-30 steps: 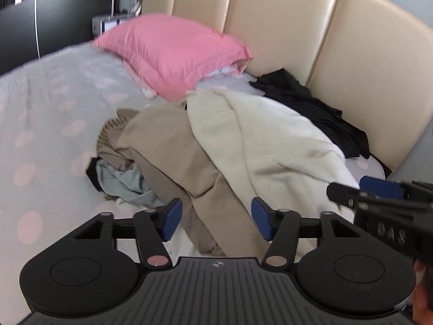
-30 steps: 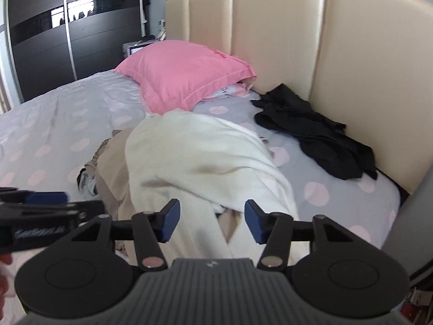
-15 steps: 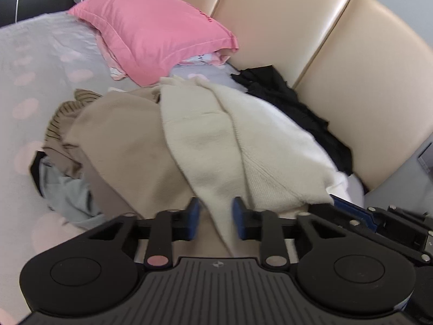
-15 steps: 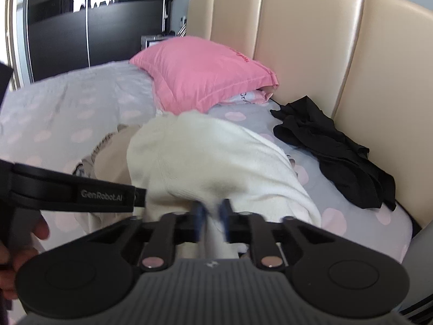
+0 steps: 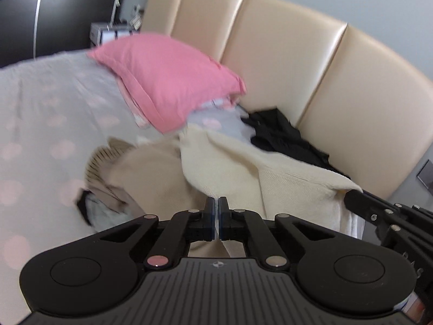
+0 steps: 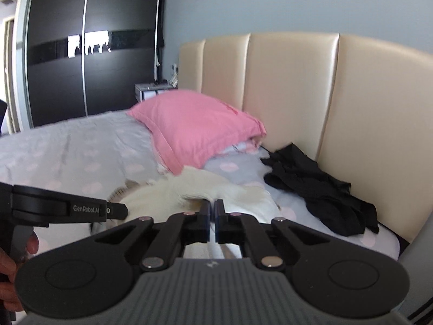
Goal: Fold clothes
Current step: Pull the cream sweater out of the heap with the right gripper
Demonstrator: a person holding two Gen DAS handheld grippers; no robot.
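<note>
Both grippers are pinched onto the same cream sweater (image 5: 224, 168), which lies on the bed (image 5: 40, 113) on top of a small heap of clothes. In the left wrist view the left gripper (image 5: 216, 211) has its two blue-padded fingers pressed together with a thin fold of the cream knit caught between them, at the near edge of the garment. In the right wrist view the right gripper (image 6: 212, 214) is likewise closed, its fingers nearly touching with the pale fabric clamped in the narrow gap. The sweater spreads away from the grippers toward the pink pillow (image 5: 167, 78), its far edge just beside the pillow's lower corner. A tan garment (image 5: 151, 176) lies under and to the left of it, with a ribbed cuff or hem sticking out at the left, and below that a bit of light blue and black cloth (image 5: 92, 205) shows, too blurred to identify. A black garment (image 6: 319, 189) is crumpled against the padded beige headboard (image 6: 292, 86), close to the sweater but apart from the grippers. The bed sheet is pale grey with faint pink dots. A dark wardrobe (image 6: 89, 54) stands beyond the bed. Part of a hand (image 6: 10, 270) shows at the left edge of the right wrist view, holding the left gripper's handle.
</note>
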